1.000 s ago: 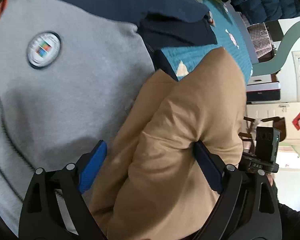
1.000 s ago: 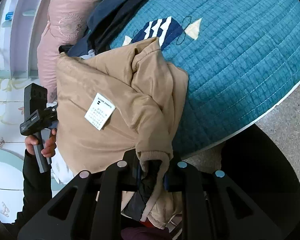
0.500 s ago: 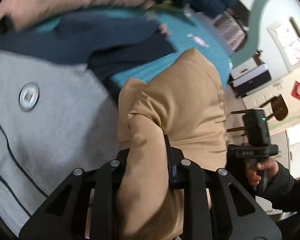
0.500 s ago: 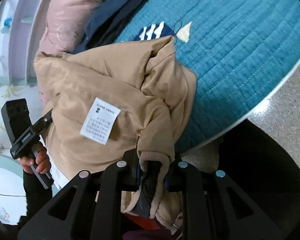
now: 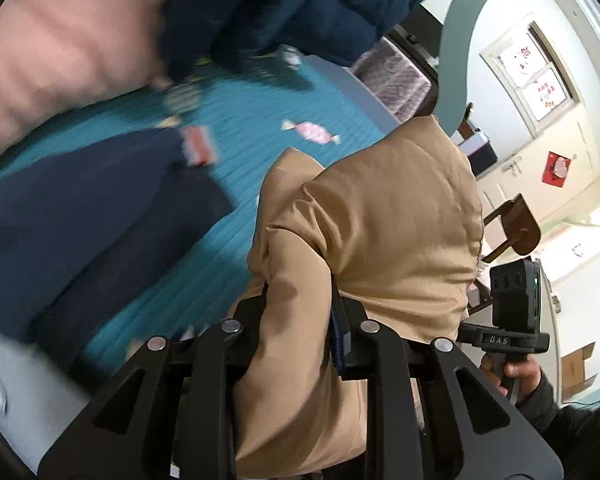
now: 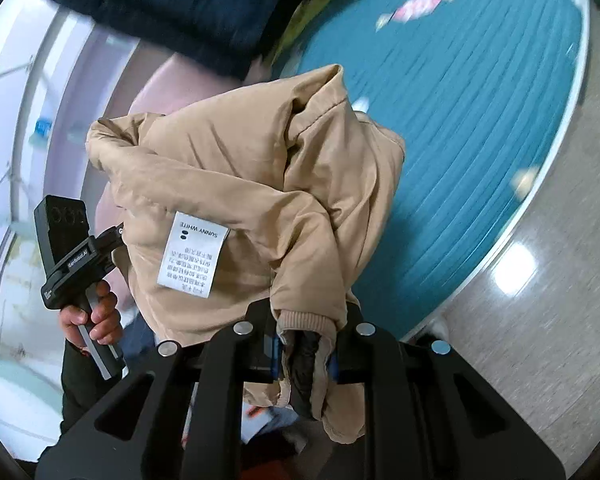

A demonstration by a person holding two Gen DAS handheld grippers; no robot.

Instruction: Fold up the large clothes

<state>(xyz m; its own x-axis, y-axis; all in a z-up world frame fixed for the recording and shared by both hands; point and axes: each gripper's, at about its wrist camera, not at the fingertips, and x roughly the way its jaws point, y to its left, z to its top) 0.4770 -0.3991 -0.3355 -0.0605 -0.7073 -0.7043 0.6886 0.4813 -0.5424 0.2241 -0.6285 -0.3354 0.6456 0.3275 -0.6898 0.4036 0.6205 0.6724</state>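
Observation:
A tan padded jacket (image 5: 380,220) hangs bunched between both grippers, lifted above the teal quilted bed (image 5: 220,152). My left gripper (image 5: 300,320) is shut on a thick fold of the jacket. In the right wrist view the jacket (image 6: 240,184) shows its white care label (image 6: 192,256), and my right gripper (image 6: 304,344) is shut on its ribbed cuff (image 6: 304,320). The other hand-held gripper shows in each view, at the right in the left wrist view (image 5: 508,320) and at the left in the right wrist view (image 6: 72,256).
On the bed lie a navy garment (image 5: 80,208), a pink garment (image 5: 60,52) and a dark blue puffer coat (image 5: 300,4). A grey garment (image 5: 20,392) sits at the lower left. The bed edge (image 6: 548,168) borders a shiny floor (image 6: 540,320). A chair (image 5: 512,232) stands beyond.
My left gripper closed on the jacket fold, and both grippers lifted the jacket up and off the grey garment. The views swung toward the far end of the bed.

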